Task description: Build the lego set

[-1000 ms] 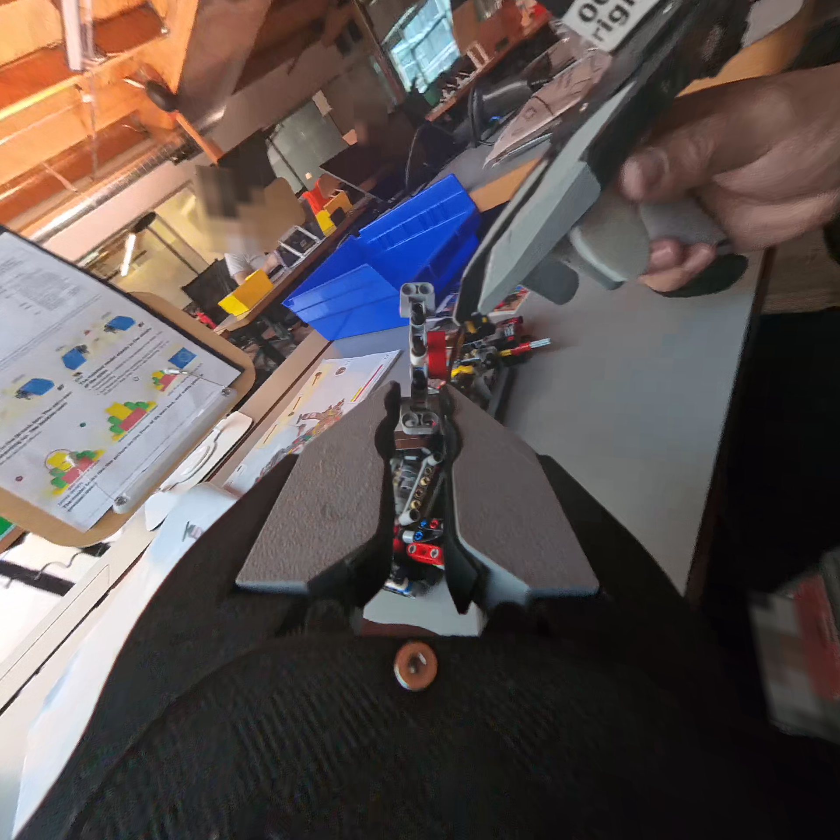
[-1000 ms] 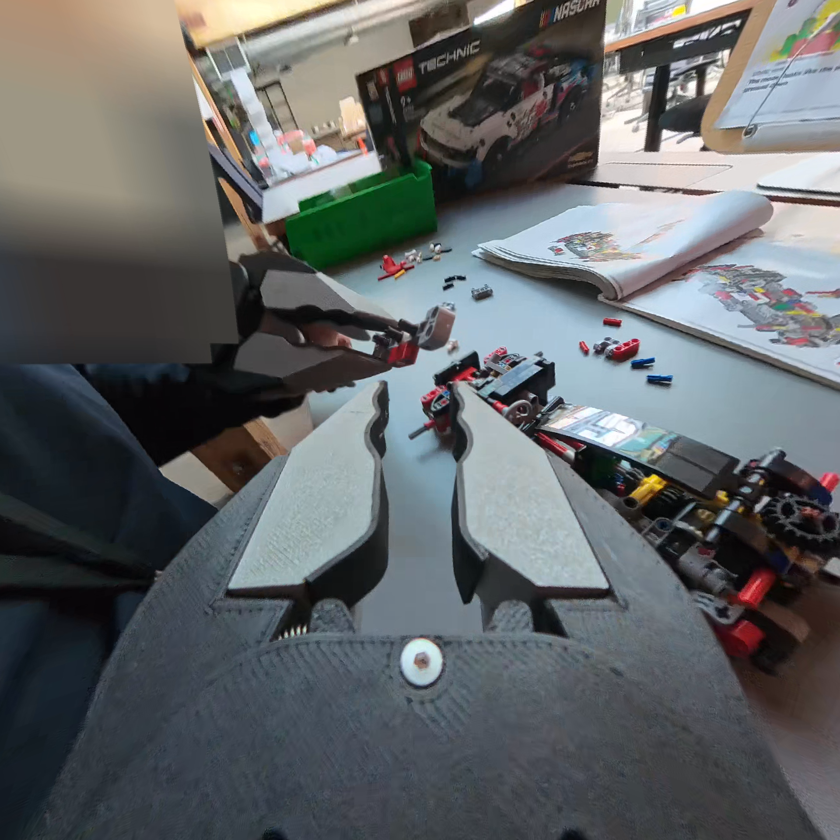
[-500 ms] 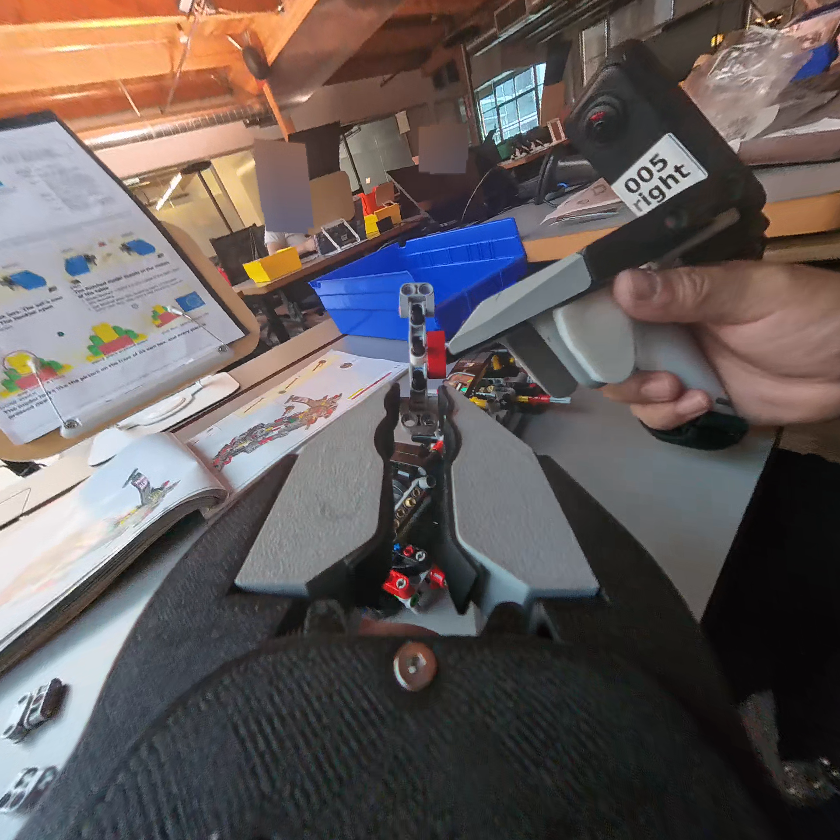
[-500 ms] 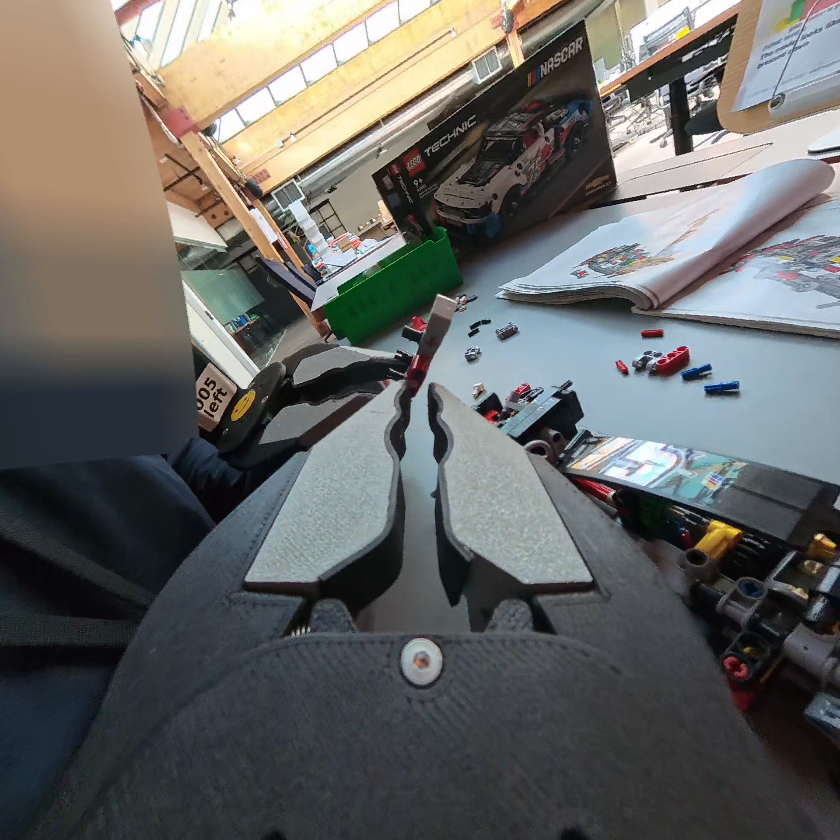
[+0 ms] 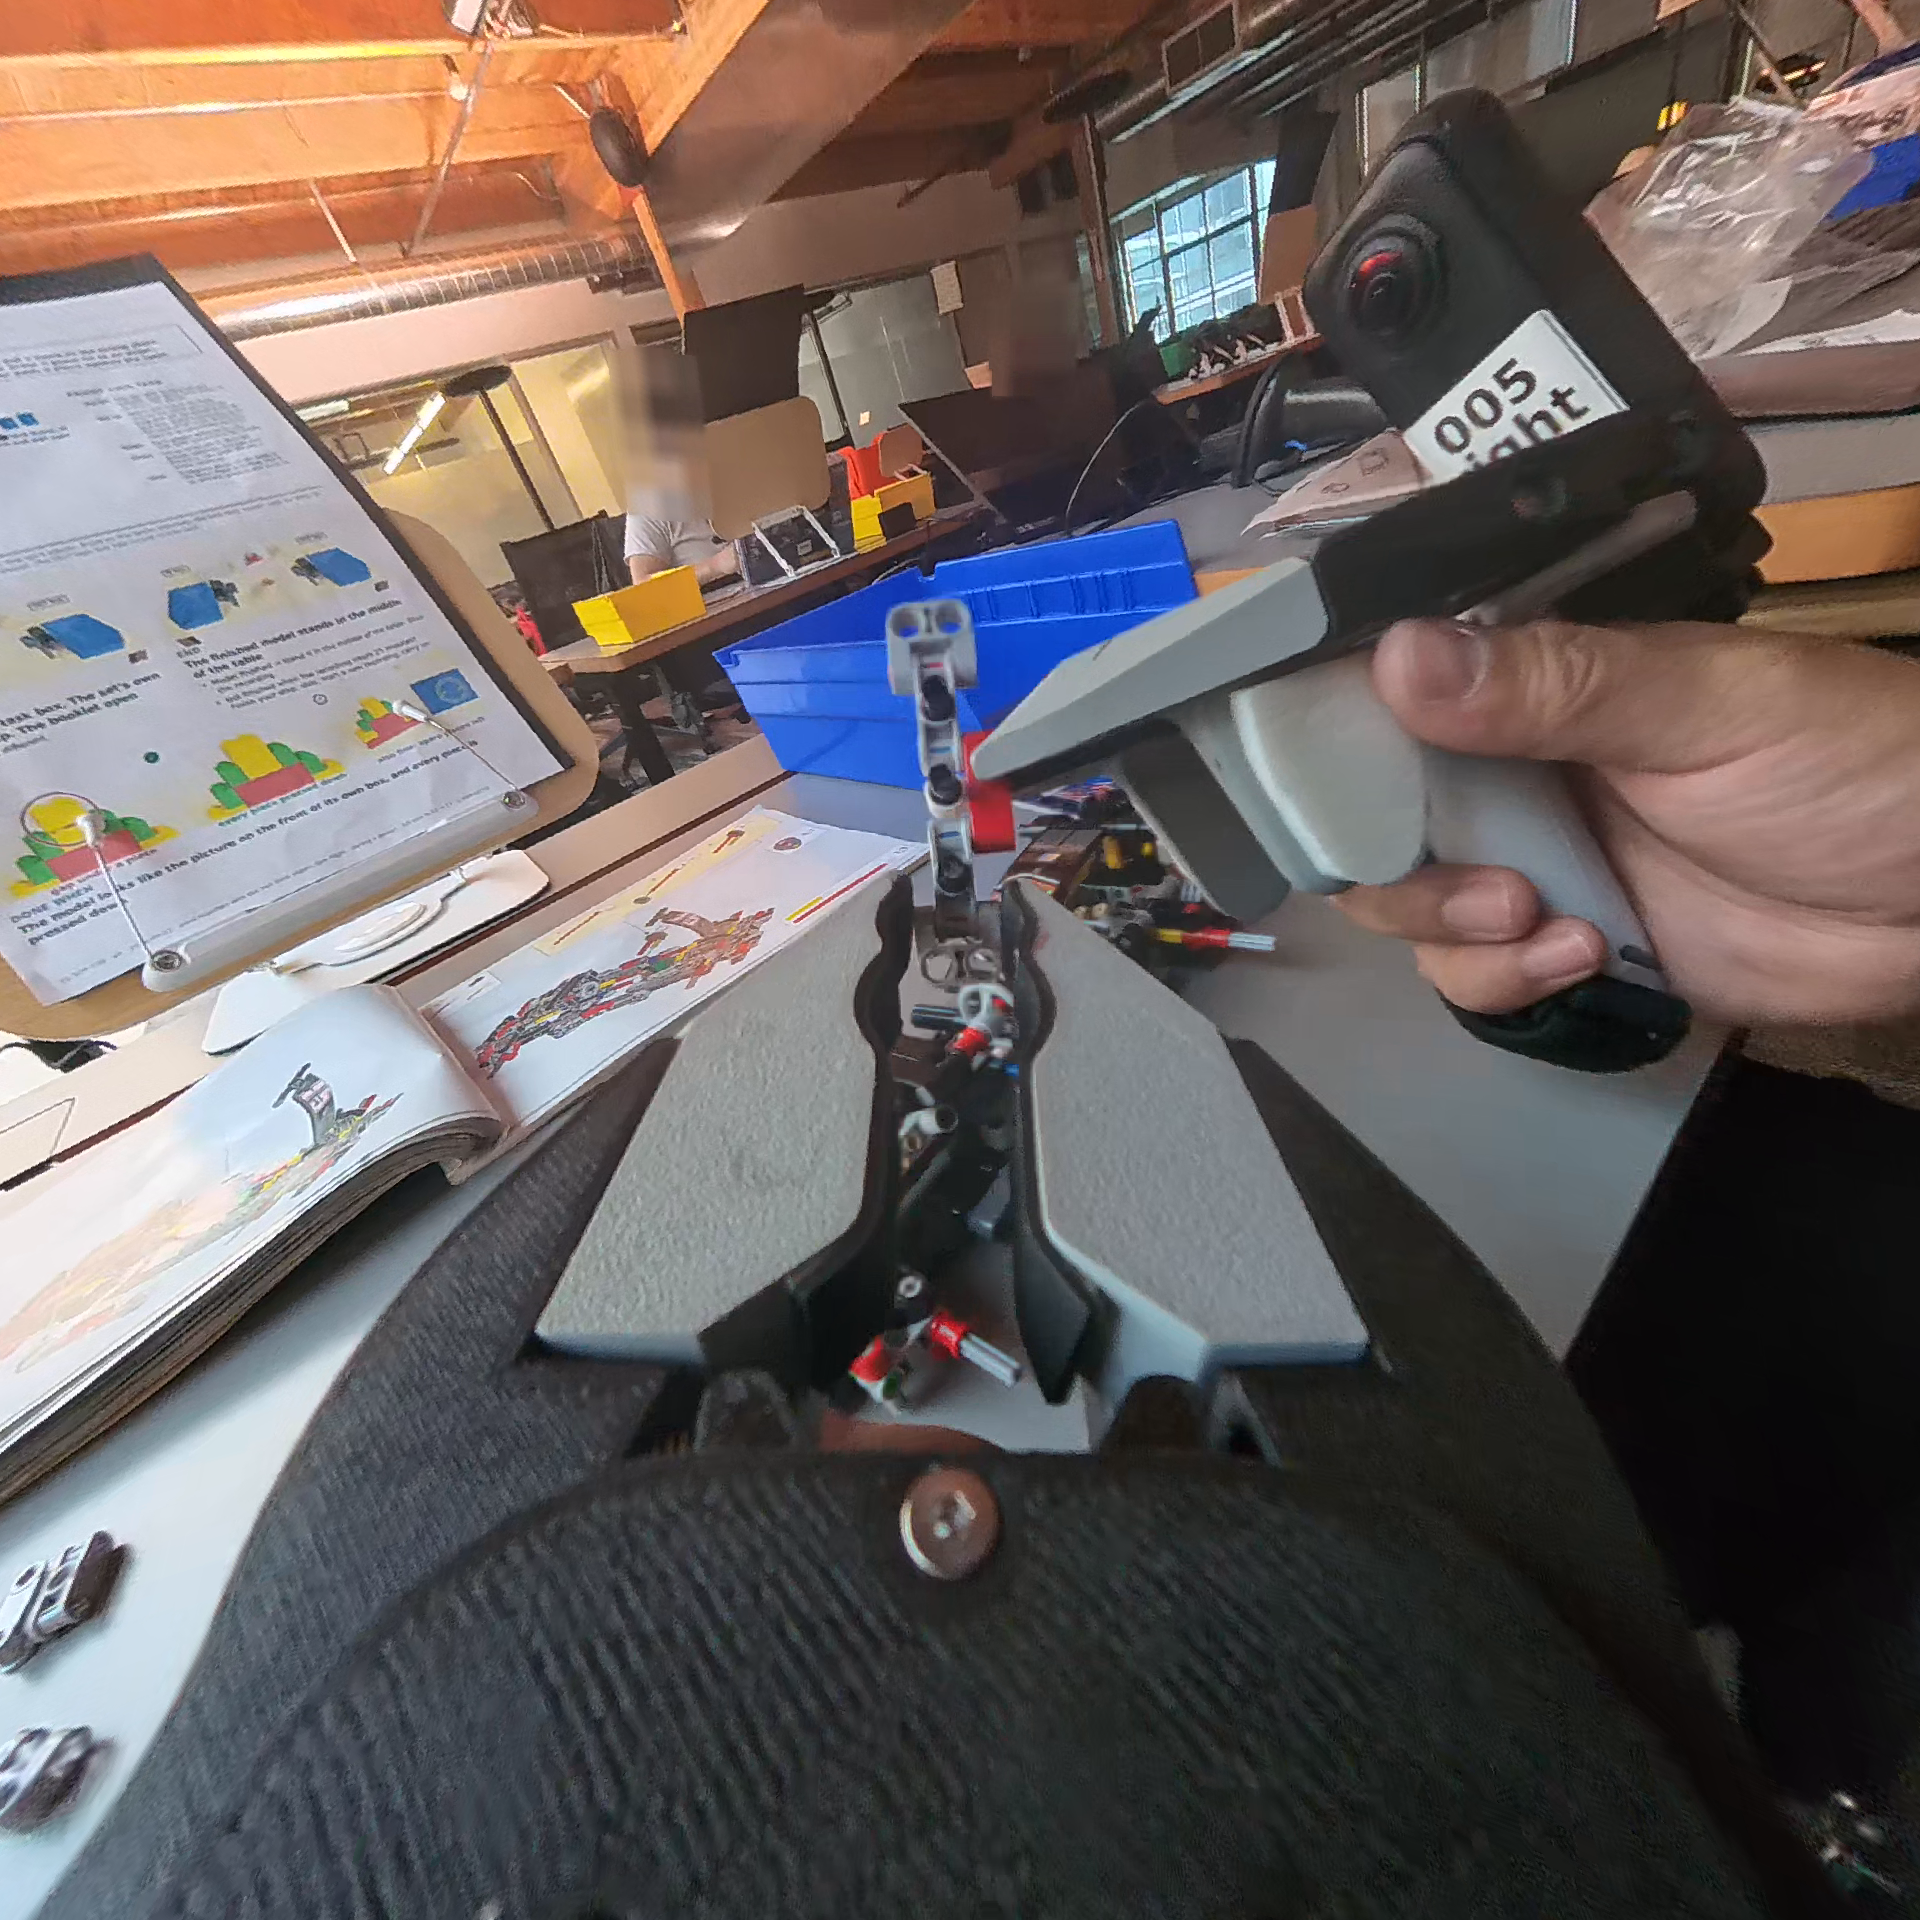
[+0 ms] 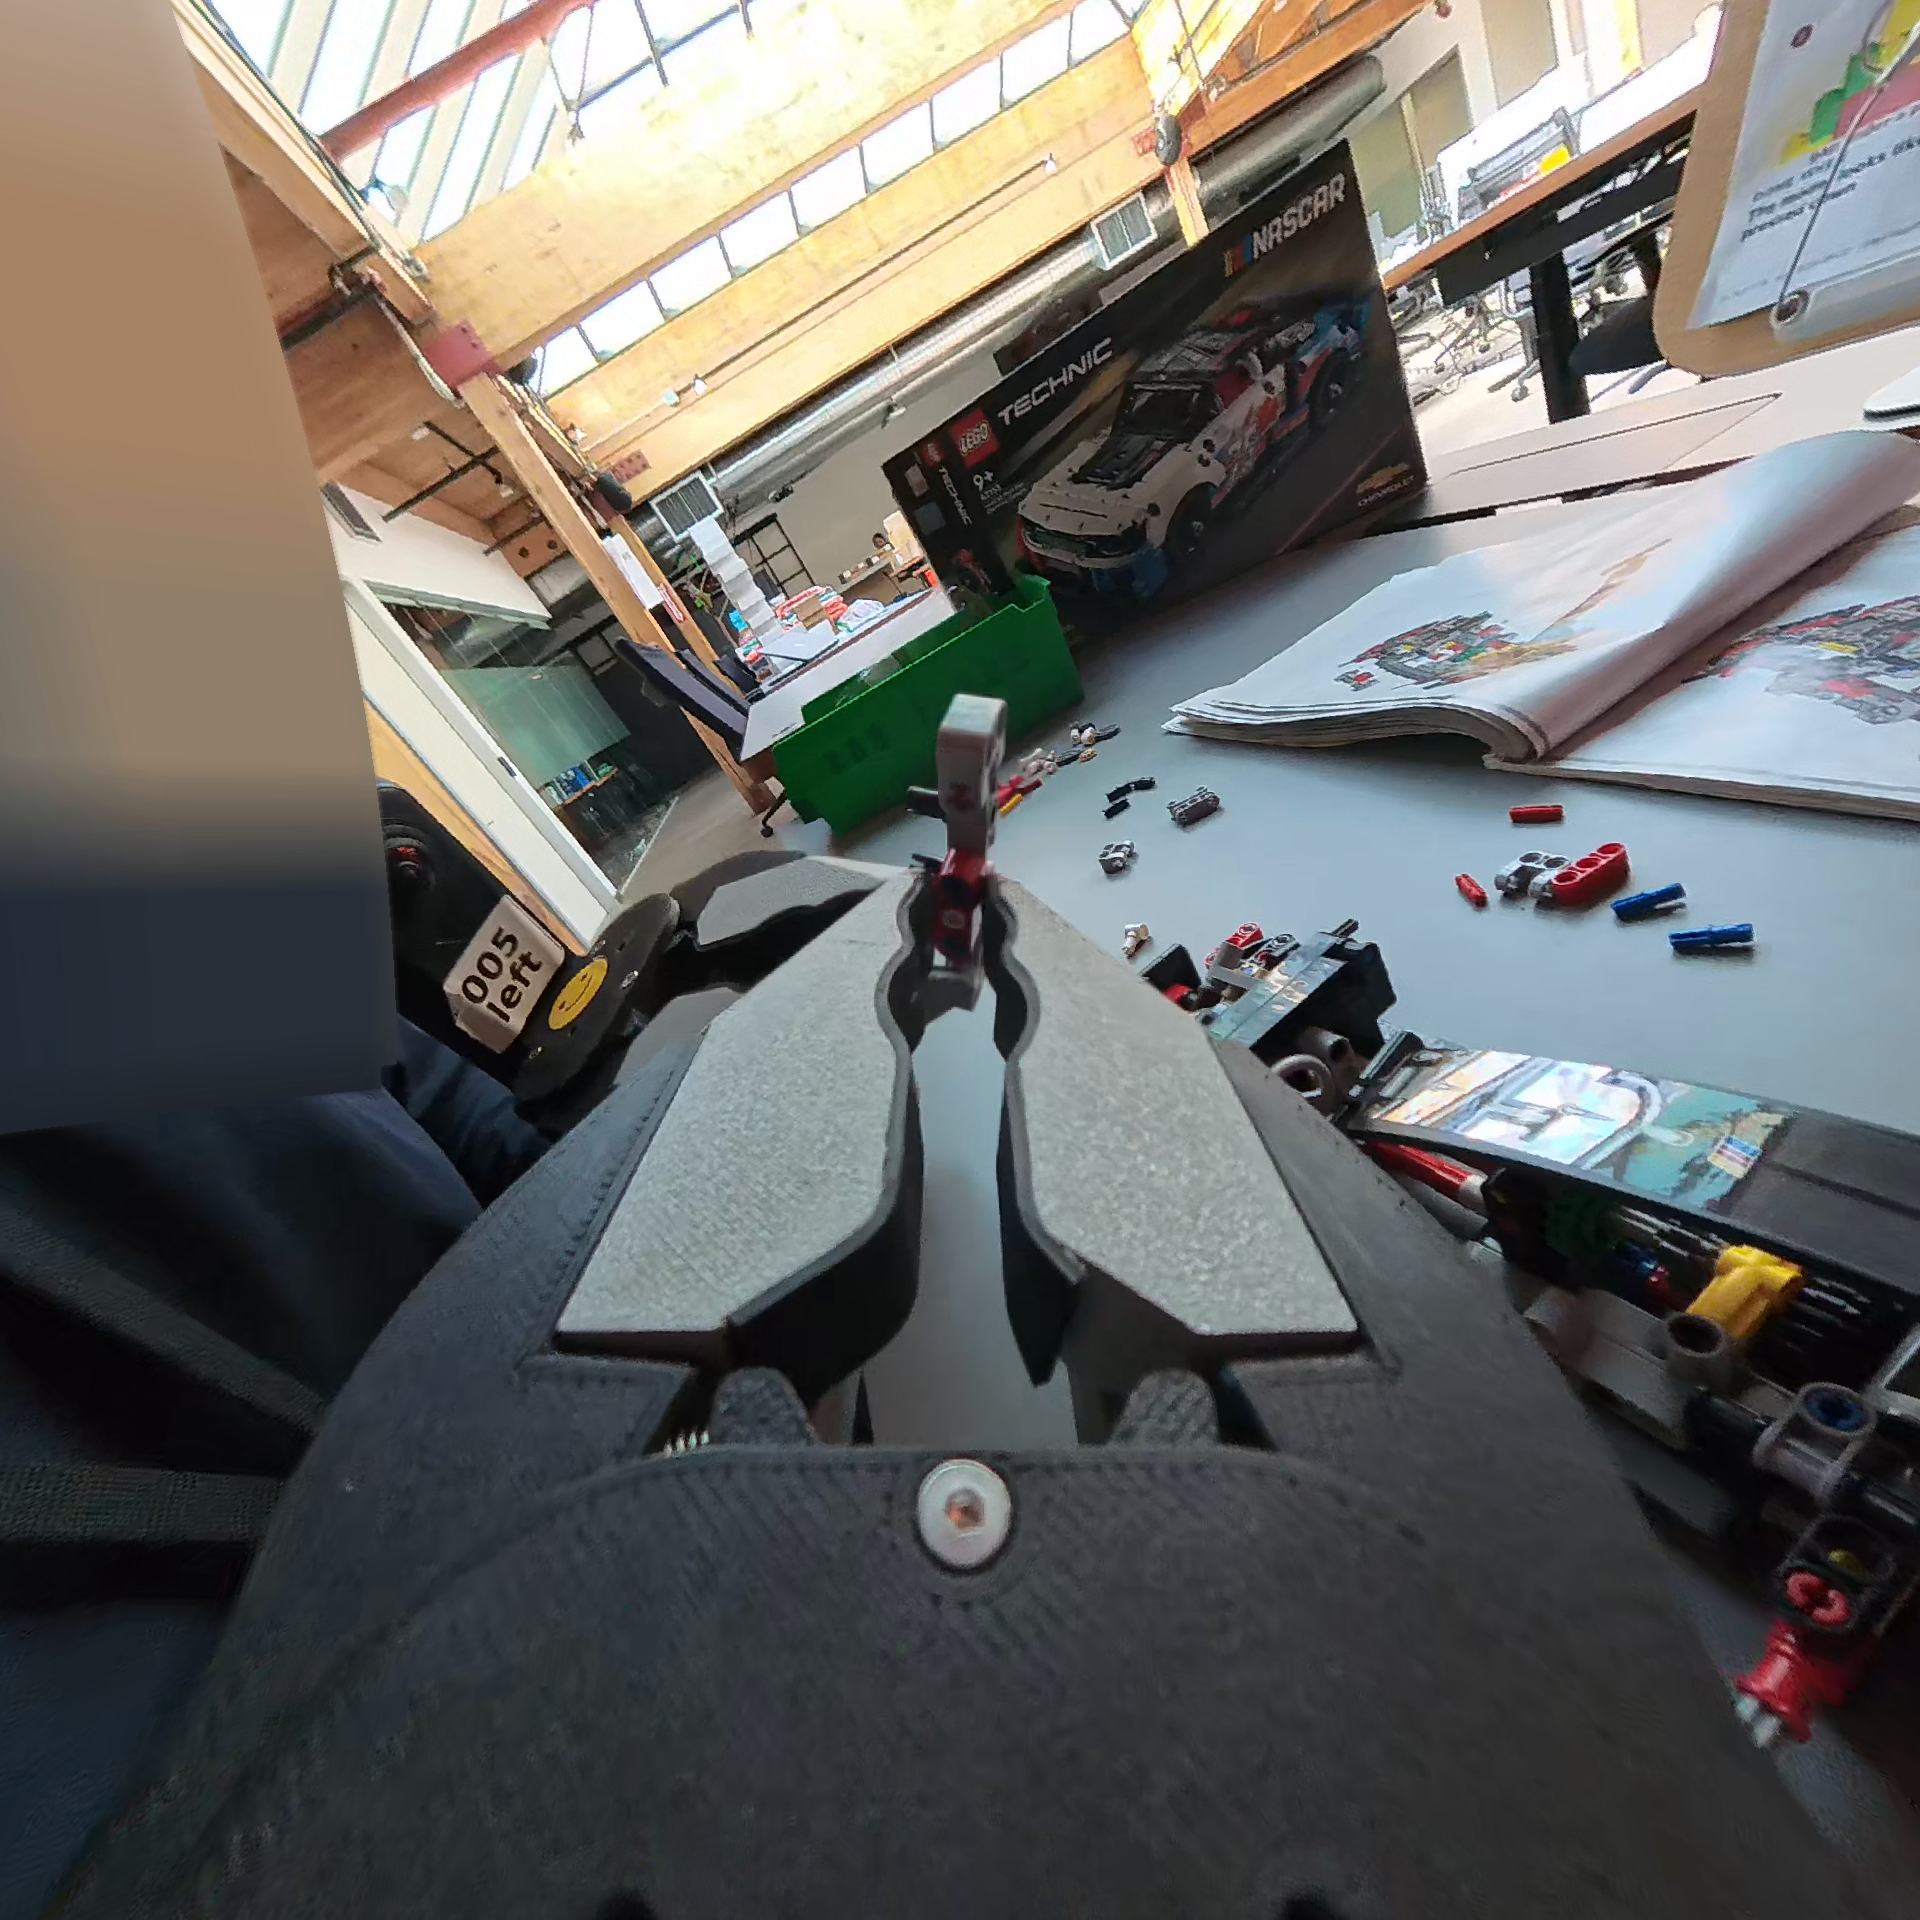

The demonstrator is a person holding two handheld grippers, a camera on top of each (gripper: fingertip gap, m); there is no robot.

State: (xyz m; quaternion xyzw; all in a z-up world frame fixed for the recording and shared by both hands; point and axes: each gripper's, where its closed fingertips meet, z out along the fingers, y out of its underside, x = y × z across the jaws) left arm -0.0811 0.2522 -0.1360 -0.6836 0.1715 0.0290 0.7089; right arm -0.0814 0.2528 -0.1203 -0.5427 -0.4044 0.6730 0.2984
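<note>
My left gripper point(image 5: 956, 920) is shut on the lower end of a grey Technic beam assembly point(image 5: 940, 727) and holds it upright above the table. A small red piece point(image 5: 989, 808) sits on the beam's right side. My right gripper point(image 6: 956, 914), held by a hand point(image 5: 1683, 821), comes in from the right and is shut on that red piece point(image 6: 958, 896). The grey beam point(image 6: 971, 758) rises above the right gripper's tips. The left gripper's body point(image 6: 758, 904) shows just behind, with its fingertips hidden.
A half-built car chassis point(image 6: 1558, 1143) lies on the grey table at the right. Nearby are an open instruction booklet point(image 6: 1662, 665), loose small pieces point(image 6: 1579, 873), a green bin point(image 6: 935, 717), a set box point(image 6: 1195, 416), a blue bin point(image 5: 935, 644) and a clipboard stand point(image 5: 208, 623). My two grippers' fingertips are within a few centimetres of each other.
My right gripper moved from above the chassis to the held assembly, and its jaws closed from wide open onto the red piece. My left gripper kept its grip and stood the beam upright.
</note>
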